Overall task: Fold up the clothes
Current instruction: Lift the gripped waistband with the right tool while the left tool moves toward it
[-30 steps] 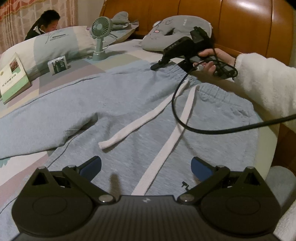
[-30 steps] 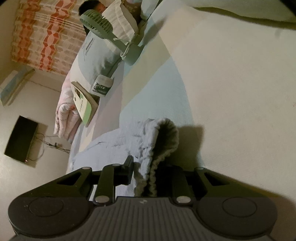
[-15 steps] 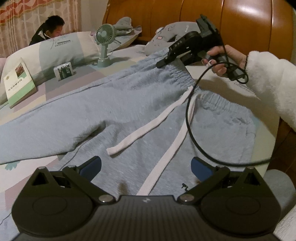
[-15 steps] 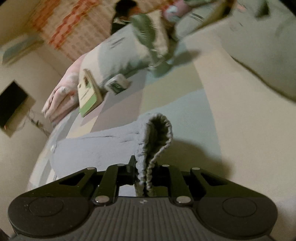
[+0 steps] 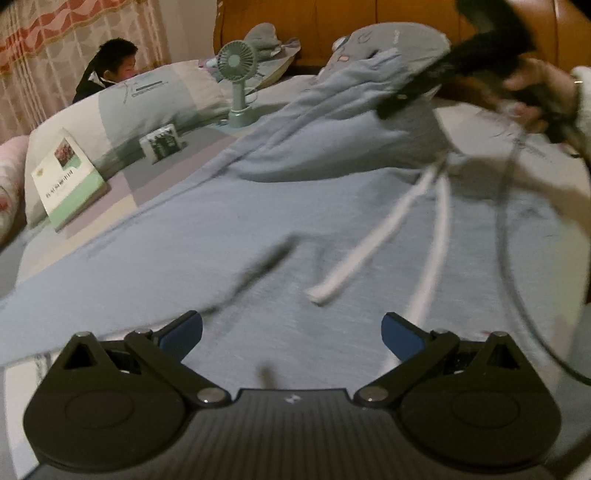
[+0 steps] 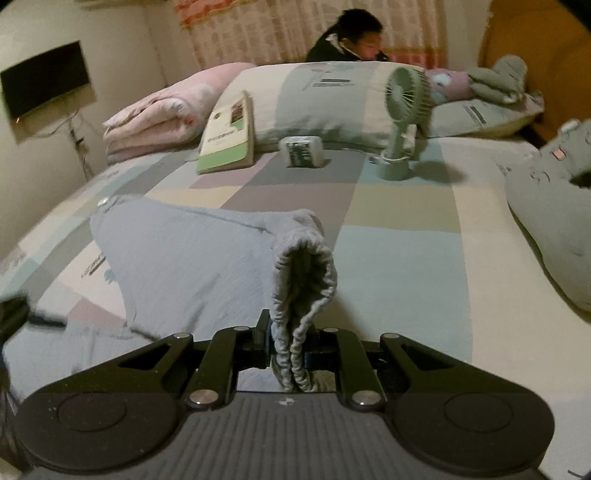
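Note:
Light blue-grey sweatpants [image 5: 229,236] with white drawstrings [image 5: 384,229] lie spread on the bed. My left gripper [image 5: 291,332] is open and empty, low over the near part of the pants. My right gripper [image 6: 288,347] is shut on the elastic waistband [image 6: 306,273], which bunches between its jaws. In the left wrist view the right gripper [image 5: 413,92] holds that waistband corner lifted above the bed, with the fabric hanging from it in a fold. Both now frames are blurred by motion.
A green desk fan [image 6: 402,122], a small box [image 6: 303,151], a green-white book [image 6: 229,136], pillows [image 6: 325,99] and a grey cushion [image 6: 554,221] sit on the patchwork bed. A child [image 6: 351,37] is behind the pillows. A wooden headboard [image 5: 369,18] stands beyond. A black cable [image 5: 506,258] trails over the pants.
My right gripper has lifted the waistband corner off the bed and swung it up and toward the left. My left gripper has stayed open over the pants.

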Demonstrator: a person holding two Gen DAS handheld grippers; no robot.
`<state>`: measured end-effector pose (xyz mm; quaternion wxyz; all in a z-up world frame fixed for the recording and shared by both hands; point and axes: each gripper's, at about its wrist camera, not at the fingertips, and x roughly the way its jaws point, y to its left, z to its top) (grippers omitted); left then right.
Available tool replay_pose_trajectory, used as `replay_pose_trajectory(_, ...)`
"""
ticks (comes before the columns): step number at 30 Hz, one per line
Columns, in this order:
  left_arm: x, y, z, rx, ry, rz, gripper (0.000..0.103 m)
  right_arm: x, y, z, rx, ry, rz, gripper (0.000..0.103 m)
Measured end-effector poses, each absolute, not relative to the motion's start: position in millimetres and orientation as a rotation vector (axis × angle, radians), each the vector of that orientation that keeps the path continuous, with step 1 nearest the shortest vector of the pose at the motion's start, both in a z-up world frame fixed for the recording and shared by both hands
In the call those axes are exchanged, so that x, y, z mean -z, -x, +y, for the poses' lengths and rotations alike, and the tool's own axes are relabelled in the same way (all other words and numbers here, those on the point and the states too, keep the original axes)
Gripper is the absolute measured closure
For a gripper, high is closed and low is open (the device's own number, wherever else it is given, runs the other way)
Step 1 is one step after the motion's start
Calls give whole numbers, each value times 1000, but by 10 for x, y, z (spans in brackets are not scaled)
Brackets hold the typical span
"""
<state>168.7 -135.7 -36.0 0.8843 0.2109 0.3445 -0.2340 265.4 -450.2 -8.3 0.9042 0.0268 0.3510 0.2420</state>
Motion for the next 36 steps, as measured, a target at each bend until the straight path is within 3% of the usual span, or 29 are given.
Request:
replay_pose_trajectory(13, 517, -3121, -1800, 486, -586, 565, 1, 140, -2481, -4450, -505, 33, 679, 85)
replay_pose_trajectory(19, 800, -3243, -1986, 506, -799, 444, 1, 157, -2280, -4263, -543, 192, 655, 85)
replay_pose_trajectory(36, 1033, -3275, -2032, 467, -1013, 274, 1, 323, -1694, -3760, -572, 664, 508, 85)
